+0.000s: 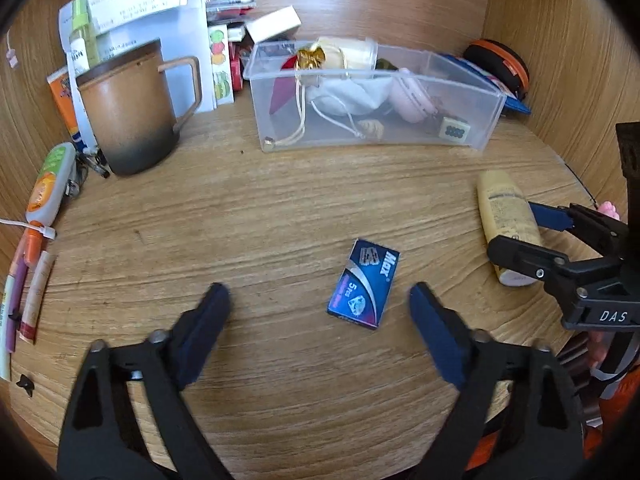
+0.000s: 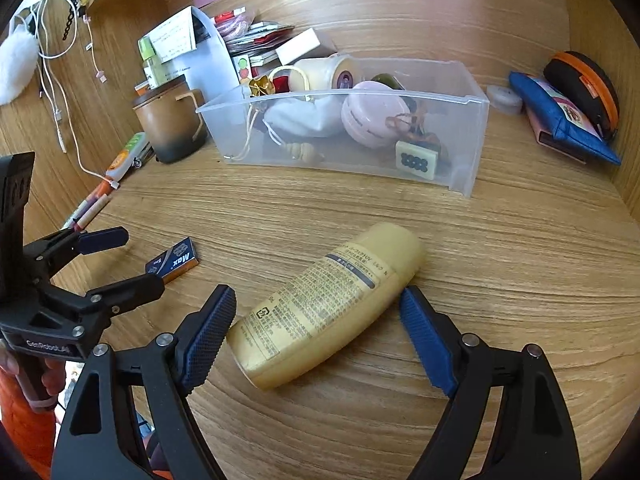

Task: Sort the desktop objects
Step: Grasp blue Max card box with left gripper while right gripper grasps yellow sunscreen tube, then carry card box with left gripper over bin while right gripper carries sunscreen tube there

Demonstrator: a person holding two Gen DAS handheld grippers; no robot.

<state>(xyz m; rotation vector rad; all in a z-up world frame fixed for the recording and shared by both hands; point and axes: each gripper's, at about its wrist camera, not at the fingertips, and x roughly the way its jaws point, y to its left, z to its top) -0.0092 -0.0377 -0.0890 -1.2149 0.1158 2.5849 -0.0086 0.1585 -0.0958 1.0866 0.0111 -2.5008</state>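
A small blue "Max" box (image 1: 364,284) lies flat on the wooden desk, just ahead of my left gripper (image 1: 318,294) and nearer its right finger. That gripper is open and holds nothing. In the right wrist view the same box (image 2: 173,261) sits by the left gripper (image 2: 134,258). A yellow bottle (image 2: 328,304) lies on its side between the fingers of my right gripper (image 2: 316,298). Its pads stand close beside the bottle without pressing it. From the left wrist view the bottle (image 1: 508,208) shows with the right gripper (image 1: 516,232) around its near end. A clear plastic bin (image 2: 472,136) behind holds several small items.
A brown mug (image 1: 128,112) stands at the left with papers and small bottles behind it. Pens and a tube (image 1: 48,188) lie along the left wall. A blue pouch (image 2: 560,120) and a black-and-orange case (image 2: 580,88) sit at the right. Wooden walls enclose the desk.
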